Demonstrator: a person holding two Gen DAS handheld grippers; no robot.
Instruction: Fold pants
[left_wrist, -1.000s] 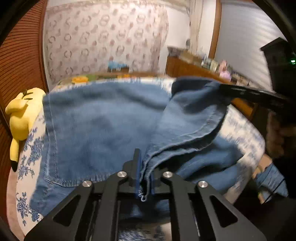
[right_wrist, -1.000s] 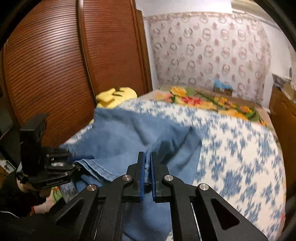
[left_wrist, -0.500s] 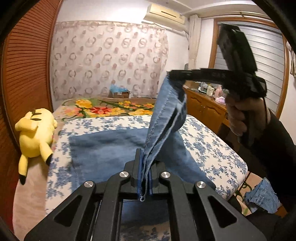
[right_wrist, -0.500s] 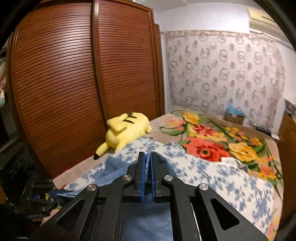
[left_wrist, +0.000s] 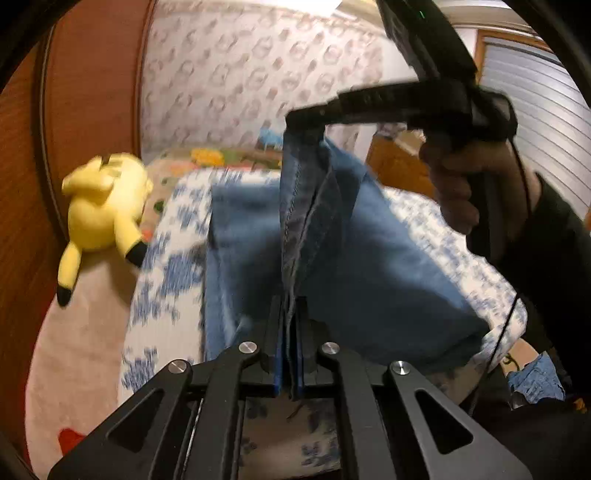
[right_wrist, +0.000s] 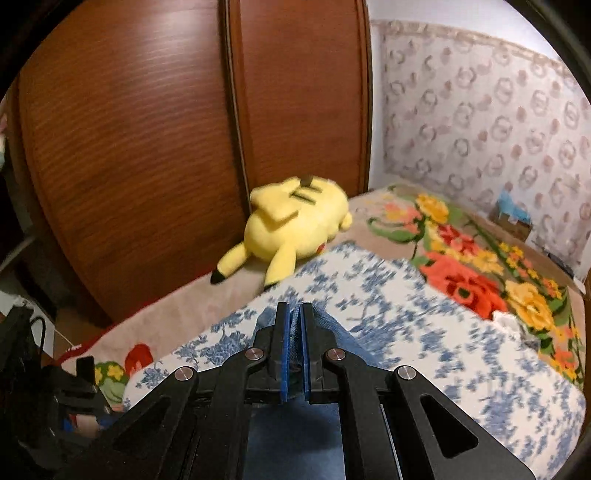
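My jaws on both sides are clamped on the pants (left_wrist: 369, 266): the left gripper (left_wrist: 291, 347) holds one end low, the right gripper (left_wrist: 306, 120) holds the other high ahead, so the hem runs taut between them above the bed (left_wrist: 162, 236).

Warm indoor light; motion blur; fisheye-dark corners
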